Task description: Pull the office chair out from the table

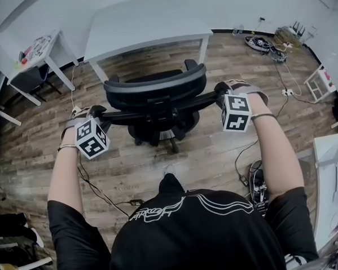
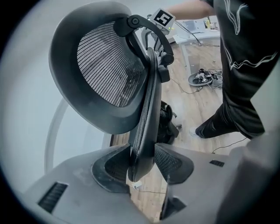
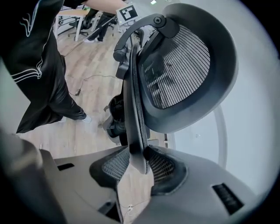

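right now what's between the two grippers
The office chair's backrest spans the gap; the left gripper and right gripper each clamp one side edge. The head view shows it.

Office chair [image 1: 155, 87], base partly hidden

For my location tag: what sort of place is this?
Probably an office or lab workroom: white tables, a mesh office chair, and loose cables across the wood-look floor.
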`<act>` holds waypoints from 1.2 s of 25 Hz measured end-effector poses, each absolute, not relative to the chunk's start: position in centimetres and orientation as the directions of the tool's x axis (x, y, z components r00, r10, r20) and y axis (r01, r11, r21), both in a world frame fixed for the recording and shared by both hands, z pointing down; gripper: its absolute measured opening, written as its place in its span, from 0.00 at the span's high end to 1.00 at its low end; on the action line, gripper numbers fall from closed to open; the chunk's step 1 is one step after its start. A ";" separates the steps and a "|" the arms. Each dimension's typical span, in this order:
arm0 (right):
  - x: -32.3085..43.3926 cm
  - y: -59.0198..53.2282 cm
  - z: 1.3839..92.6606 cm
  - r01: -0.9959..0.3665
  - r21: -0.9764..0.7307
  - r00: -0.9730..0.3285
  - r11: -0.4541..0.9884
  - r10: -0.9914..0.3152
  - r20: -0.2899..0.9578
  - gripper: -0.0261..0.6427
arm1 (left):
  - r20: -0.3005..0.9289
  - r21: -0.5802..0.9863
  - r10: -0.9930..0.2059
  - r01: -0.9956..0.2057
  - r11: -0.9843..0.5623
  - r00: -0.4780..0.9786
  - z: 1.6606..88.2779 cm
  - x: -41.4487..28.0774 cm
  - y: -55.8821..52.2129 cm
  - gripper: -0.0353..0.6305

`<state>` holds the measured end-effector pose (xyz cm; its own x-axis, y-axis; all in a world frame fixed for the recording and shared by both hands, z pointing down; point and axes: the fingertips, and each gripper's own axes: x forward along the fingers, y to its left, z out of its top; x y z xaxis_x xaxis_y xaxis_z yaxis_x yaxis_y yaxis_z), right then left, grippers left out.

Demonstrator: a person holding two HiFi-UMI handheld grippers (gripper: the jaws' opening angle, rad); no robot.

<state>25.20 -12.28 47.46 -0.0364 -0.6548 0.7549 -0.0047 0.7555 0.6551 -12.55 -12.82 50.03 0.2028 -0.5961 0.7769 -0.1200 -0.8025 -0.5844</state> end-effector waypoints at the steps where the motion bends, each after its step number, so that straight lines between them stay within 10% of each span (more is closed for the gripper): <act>1: 25.2 -11.4 47.8 -0.003 0.656 -0.042 0.755 -0.655 0.754 0.72 | 0.777 -0.584 -0.597 -0.124 -0.802 0.200 50.4 -12.6 -11.8 0.70; 30: 25.7 1.7 45.3 -0.058 0.629 -0.040 0.775 -0.631 0.774 0.72 | 0.730 -0.620 -0.629 -0.131 -0.774 0.267 47.8 -11.9 0.7 0.69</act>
<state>25.65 1.74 45.34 -0.0396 -0.6314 0.7744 -0.0584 0.7752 0.6290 -11.95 0.71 47.80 0.2668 -0.6295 0.7298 -0.1311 -0.7739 -0.6196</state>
